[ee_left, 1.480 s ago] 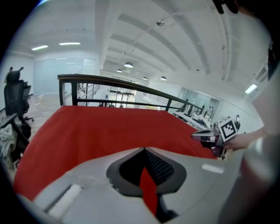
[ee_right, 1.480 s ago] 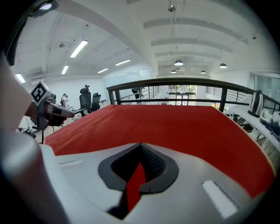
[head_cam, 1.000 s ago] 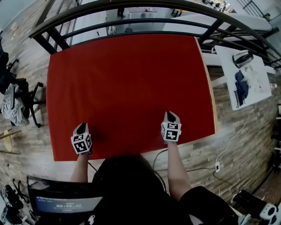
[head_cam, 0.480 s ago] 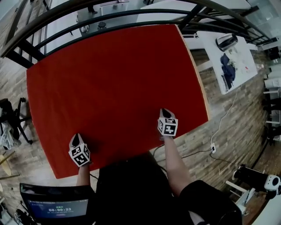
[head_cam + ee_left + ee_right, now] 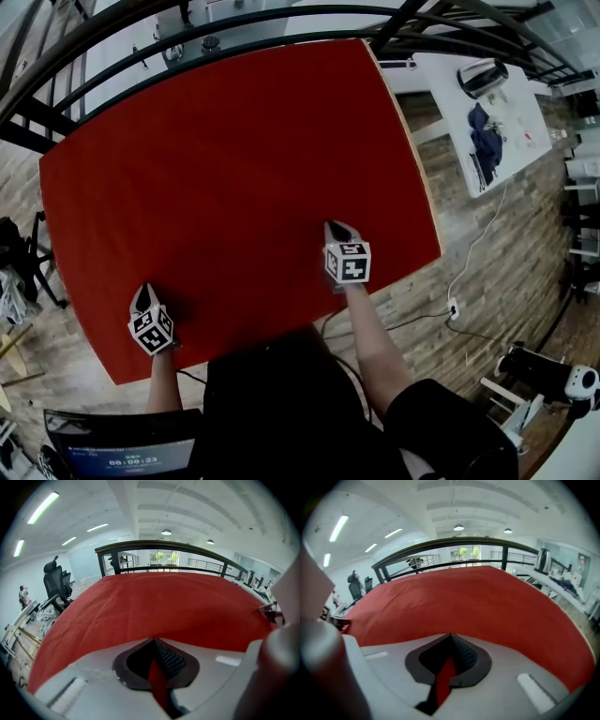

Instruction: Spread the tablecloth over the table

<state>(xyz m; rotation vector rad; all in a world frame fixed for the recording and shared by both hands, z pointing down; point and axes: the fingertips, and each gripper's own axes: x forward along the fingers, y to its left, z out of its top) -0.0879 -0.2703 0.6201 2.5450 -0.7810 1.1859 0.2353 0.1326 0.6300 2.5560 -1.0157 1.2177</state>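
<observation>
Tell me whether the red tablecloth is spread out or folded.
Spread out: the tablecloth lies flat over nearly the whole table, only its right edge strip bare.

Long ceiling lamps (image 5: pixel 44 507) give a bright, even light in both gripper views. The red tablecloth (image 5: pixel 234 178) looks evenly lit, with soft dark shadows beside the left gripper (image 5: pixel 143 295) and the right gripper (image 5: pixel 335 230). All views bend strongly at the edges. The gripper views have black corners, and their near gripper bodies look blurred.

left tongs (image 5: pixel 142 291), right tongs (image 5: pixel 332 227): grey, black-white marker cubes (image 5: pixel 347 262); black top (image 5: pixel 281 403).
</observation>
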